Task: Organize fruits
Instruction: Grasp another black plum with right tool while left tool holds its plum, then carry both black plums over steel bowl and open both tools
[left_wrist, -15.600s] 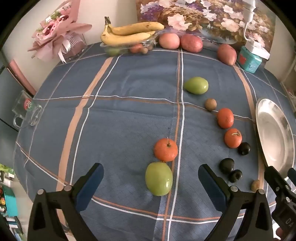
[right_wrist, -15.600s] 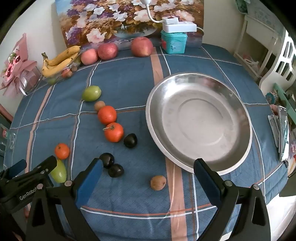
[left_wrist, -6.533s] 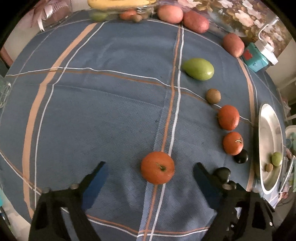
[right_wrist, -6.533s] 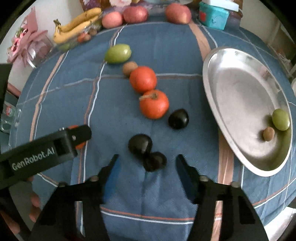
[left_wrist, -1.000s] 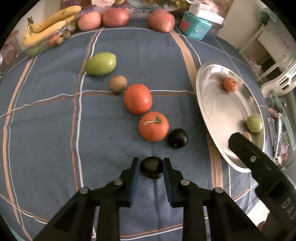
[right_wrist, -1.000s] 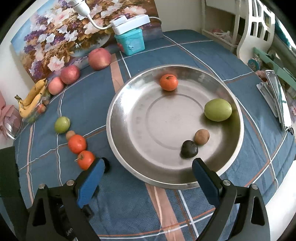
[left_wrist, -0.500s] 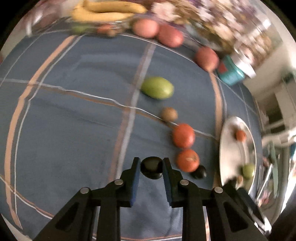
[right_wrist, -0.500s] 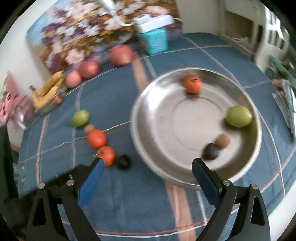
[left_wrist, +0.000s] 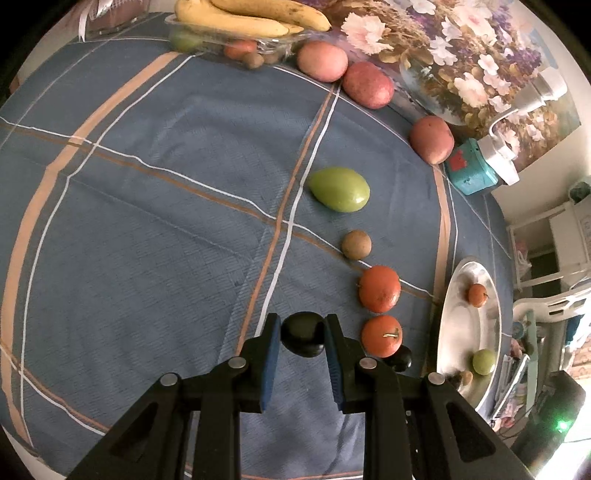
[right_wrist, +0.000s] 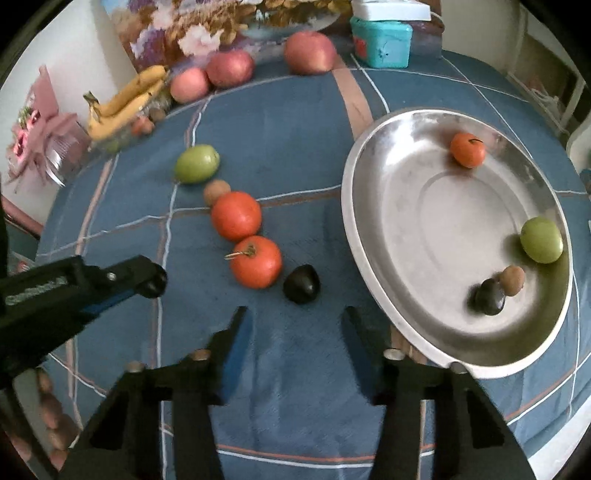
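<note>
1. The left gripper (left_wrist: 302, 338) has its jaws clamped on a dark plum (left_wrist: 303, 338), left of the steel plate (right_wrist: 391, 280).
2. The right gripper (right_wrist: 295, 332) has jaws wide apart, empty, near another dark plum (right_wrist: 301, 284) beside that plate.

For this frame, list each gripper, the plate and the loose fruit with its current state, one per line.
left gripper: shut on a dark plum
right gripper: open, holding nothing
steel plate: holds four fruits
small orange: on the plate
green fruit: on the plate
second dark plum: on the cloth, ahead of the right gripper
two tomatoes: on the cloth
</note>
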